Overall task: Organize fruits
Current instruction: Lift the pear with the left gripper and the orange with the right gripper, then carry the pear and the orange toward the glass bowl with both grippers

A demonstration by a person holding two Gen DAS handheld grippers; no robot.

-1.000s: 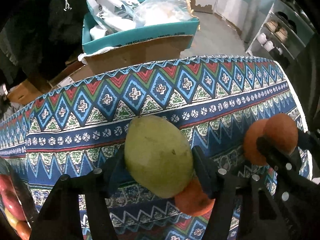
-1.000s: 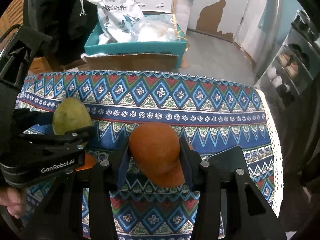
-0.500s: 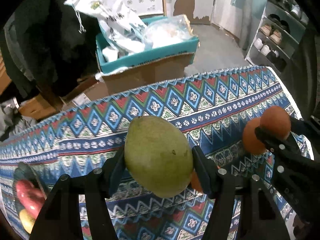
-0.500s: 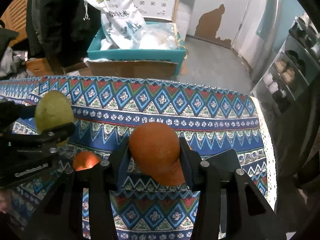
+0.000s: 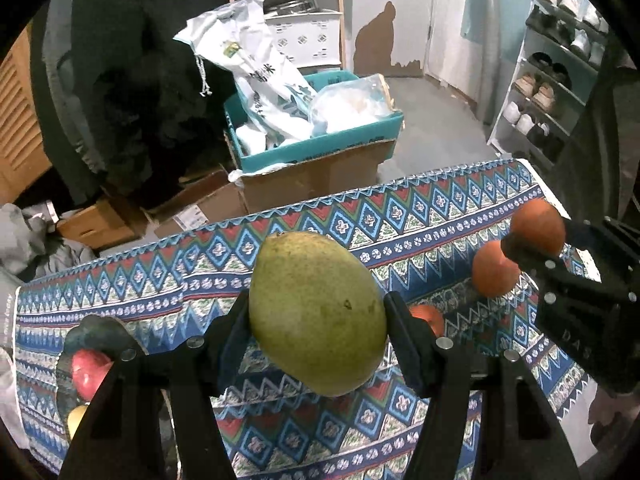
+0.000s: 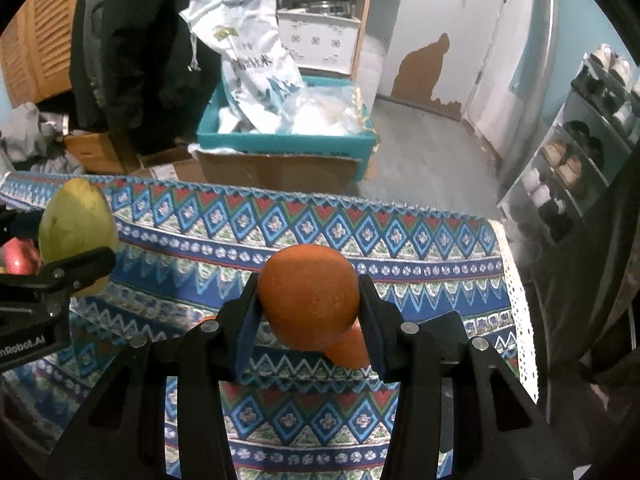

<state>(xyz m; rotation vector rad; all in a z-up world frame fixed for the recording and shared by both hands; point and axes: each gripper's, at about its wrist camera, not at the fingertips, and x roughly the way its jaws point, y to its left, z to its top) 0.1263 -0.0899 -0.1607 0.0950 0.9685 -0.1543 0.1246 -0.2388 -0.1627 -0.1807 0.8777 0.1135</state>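
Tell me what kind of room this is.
Probably a home entryway or storage corner: a shoe rack stands by a door, cardboard boxes with a rice sack sit on the floor, and a patterned tablecloth covers the table.

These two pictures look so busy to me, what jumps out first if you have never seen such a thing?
A big green mango fills the middle of the left view, clamped between two black fingers above a bright patterned tablecloth. In the right view an orange is pinched the same way, with another orange lying on the cloth just below. Behind the table sits a teal box stuffed with white bags.
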